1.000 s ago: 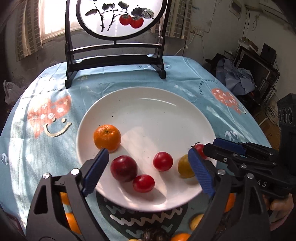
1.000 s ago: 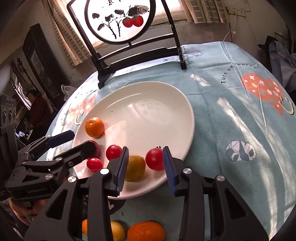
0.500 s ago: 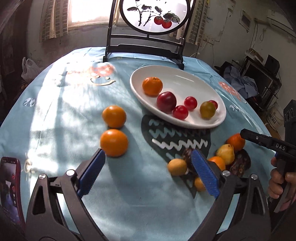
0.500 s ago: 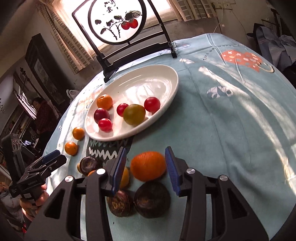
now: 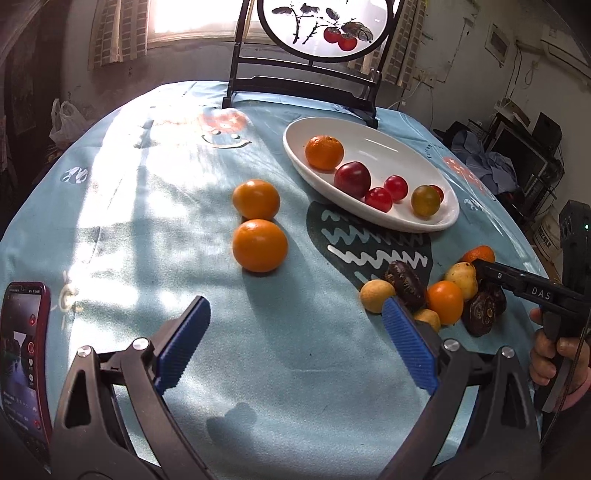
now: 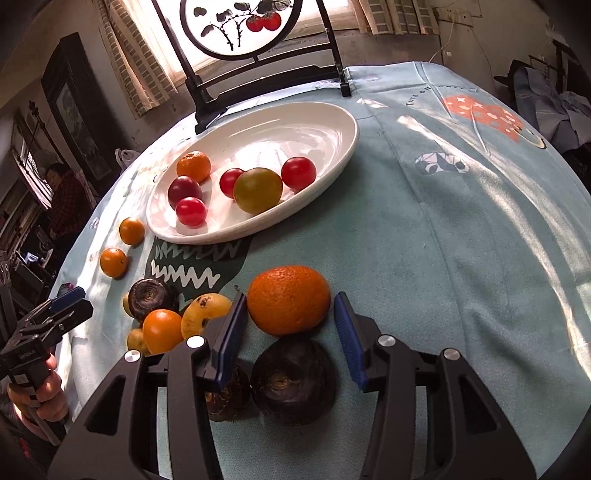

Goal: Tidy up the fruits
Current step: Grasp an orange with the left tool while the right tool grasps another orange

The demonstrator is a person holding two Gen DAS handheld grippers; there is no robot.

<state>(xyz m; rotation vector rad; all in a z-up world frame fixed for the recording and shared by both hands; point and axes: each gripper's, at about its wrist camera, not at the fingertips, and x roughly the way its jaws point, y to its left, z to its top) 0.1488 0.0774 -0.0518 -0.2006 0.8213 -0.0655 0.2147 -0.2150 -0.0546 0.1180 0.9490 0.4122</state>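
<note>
we are at a round table under a pale blue printed cloth [image 5: 303,354], in a dim, cluttered room with a bright window behind a black stand holding a round painted panel [image 5: 325,27]. sun falls in patches across the cloth. a white oval plate [image 6: 332,122] sits near the stand and holds a small orange, a dark red plum [image 6: 184,191], three red tomatoes and a greenish-yellow fruit [image 6: 258,190].

our left gripper [image 5: 295,343] hangs wide apart above bare cloth, gripping nothing; two loose oranges [image 5: 259,244] lie well ahead of it. our right gripper [image 6: 290,325] has its blue pads spread on either side of a large orange [image 6: 289,299] – the left pad looks to be touching the peel, the right pad stands clear of it, so nothing is clamped.

a cluster of fruit lies by that orange: a yellow pear [image 6: 205,315], a small orange, pale round fruits and dark brown ones [image 6: 293,380]. one brown fruit is half hidden under the right gripper's finger, and what kind these brown fruits are we cannot tell.

only the left view shows a red phone [image 5: 24,362], cut off at the frame edge – and only the right view shows a person [image 6: 64,192] seated in the dark far corner, hard to make out.
</note>
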